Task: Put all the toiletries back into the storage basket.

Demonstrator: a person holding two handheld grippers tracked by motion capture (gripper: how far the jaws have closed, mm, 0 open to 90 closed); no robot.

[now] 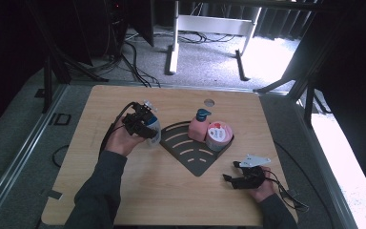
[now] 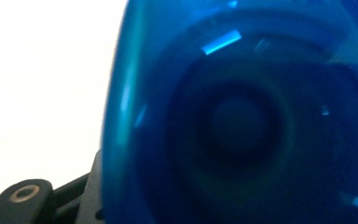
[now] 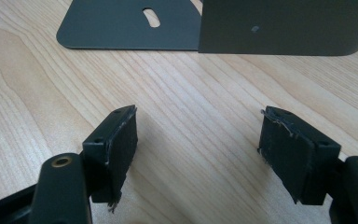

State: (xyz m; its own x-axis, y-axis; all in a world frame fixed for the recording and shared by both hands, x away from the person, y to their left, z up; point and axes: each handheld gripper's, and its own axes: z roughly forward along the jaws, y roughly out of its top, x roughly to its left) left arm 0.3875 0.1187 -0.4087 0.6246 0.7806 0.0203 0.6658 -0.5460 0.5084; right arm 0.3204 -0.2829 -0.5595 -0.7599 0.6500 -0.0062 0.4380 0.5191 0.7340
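Blue translucent bottle (image 2: 242,121) sits between the jaws of the left gripper (image 1: 145,125), which grips it just left of the dark corner rack (image 1: 195,162) on the wooden table (image 1: 162,195). Nearer to the person, the right gripper (image 3: 198,149) rests with its jaws open and nothing between them. Farther back, inside the rack, a pink pump bottle (image 1: 199,128) stands beside a pink round tub (image 1: 218,135).

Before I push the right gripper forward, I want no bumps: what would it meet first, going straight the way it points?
Probably the dark grey metal corner rack; the right gripper stands open over bare wooden table, though depth is unclear.
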